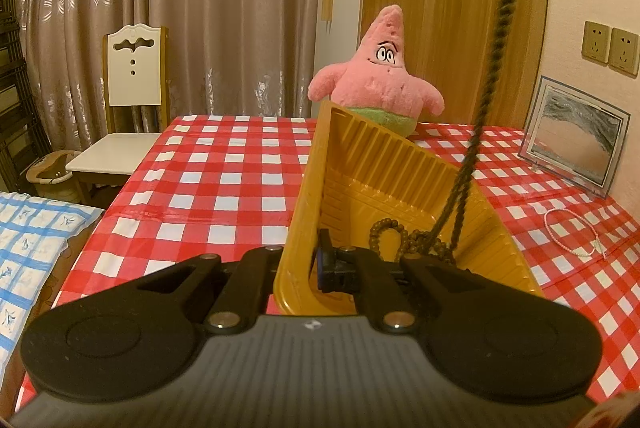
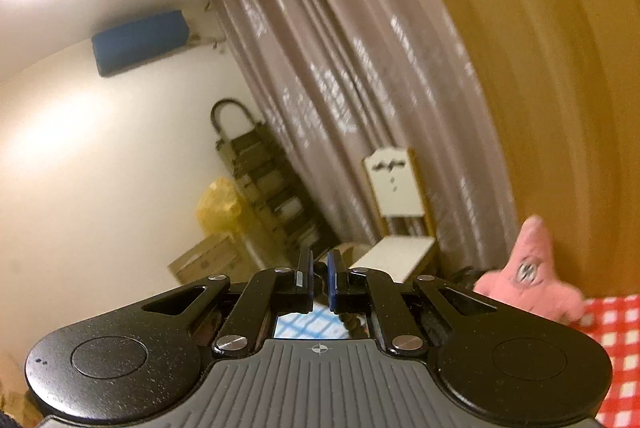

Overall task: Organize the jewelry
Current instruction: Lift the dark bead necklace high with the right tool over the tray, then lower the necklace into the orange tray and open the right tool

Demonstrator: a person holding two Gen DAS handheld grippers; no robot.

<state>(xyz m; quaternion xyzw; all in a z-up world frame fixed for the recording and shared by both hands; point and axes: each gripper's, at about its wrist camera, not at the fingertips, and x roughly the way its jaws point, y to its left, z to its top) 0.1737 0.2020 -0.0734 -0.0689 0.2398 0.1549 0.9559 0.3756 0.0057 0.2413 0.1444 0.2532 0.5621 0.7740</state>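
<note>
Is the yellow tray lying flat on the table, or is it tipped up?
Tipped up. The left gripper is shut on the yellow tray wall, and its far corner rises above the checked tablecloth, hiding part of the pink plush toy.

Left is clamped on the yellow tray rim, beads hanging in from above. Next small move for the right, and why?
Probably lower the right gripper so the bead strand settles into the yellow tray. Its lower end already coils on the tray floor, the rest hangs from above, and the left gripper holds the tilted tray's wall. A pink bracelet still lies on the tablecloth.
</note>
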